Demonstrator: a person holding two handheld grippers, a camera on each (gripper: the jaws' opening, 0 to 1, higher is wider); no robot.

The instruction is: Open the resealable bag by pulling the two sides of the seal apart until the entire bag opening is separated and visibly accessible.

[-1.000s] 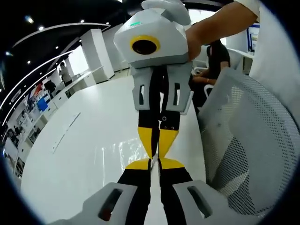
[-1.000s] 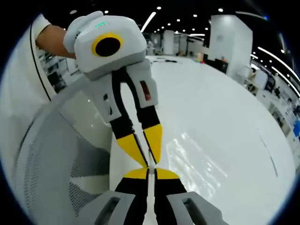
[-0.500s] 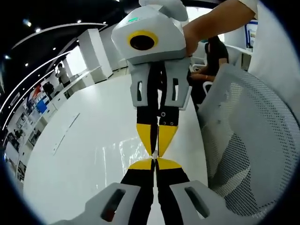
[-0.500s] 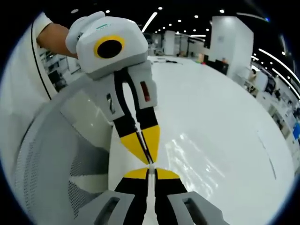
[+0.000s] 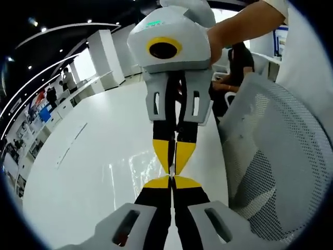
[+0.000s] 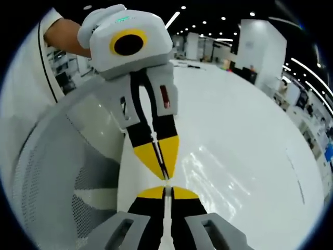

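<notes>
Grippers meet tip to tip above a white table [image 5: 93, 172]. In the left gripper view we see our left gripper [image 5: 171, 179] rising from the bottom, its yellow-tipped jaws pressed together, and the right gripper [image 5: 173, 167] coming down from above with its own jaws pressed together, the two pairs of tips touching or nearly so. A thin pale edge shows between the tips, which we take to be the bag [image 5: 171, 176]; it is clear and hard to make out, so we cannot say how much of it each gripper pinches or whether the seal is parted. A glossy, wrinkled patch on the table just behind the tips may be more of the bag, or only a reflection.

In the right gripper view the right gripper [image 6: 167, 188] rises from the bottom with jaws closed on a thin white strip [image 6: 167, 194], and the left gripper [image 6: 164, 176] reaches down to it, jaws together, a hand [image 6: 96, 21] around its grey body.

A white mesh chair [image 5: 276, 172] stands beside the table, close to the grippers. A seated person [image 5: 240, 65] shows beyond the far edge of the table.
</notes>
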